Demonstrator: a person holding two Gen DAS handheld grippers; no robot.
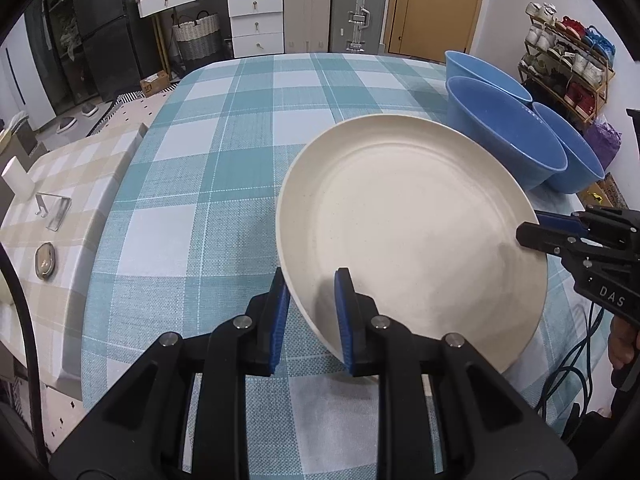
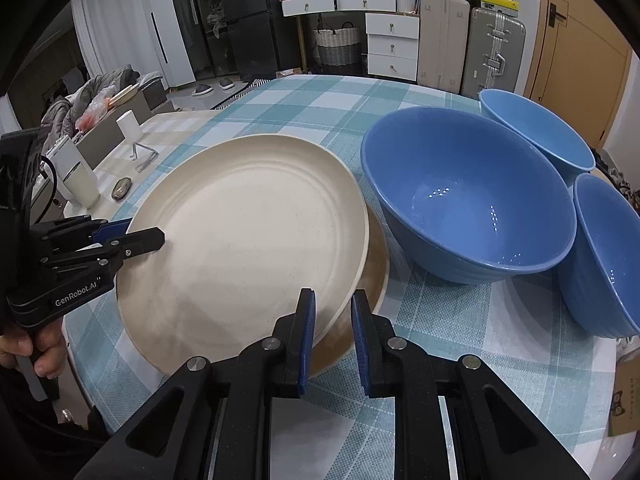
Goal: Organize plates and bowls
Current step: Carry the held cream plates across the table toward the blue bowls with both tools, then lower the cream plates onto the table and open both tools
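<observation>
The left gripper [image 1: 310, 280] and the right gripper [image 2: 333, 300] each clamp opposite rims of a cream plate [image 2: 248, 232], held tilted over a second plate [image 2: 374, 276] on the checked table [image 2: 460, 320], just beside three blue bowls [image 2: 472, 200] toward its right edge.

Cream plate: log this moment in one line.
cream plate held above lower plate | left gripper shut on rim | right gripper shut on rim
</observation>
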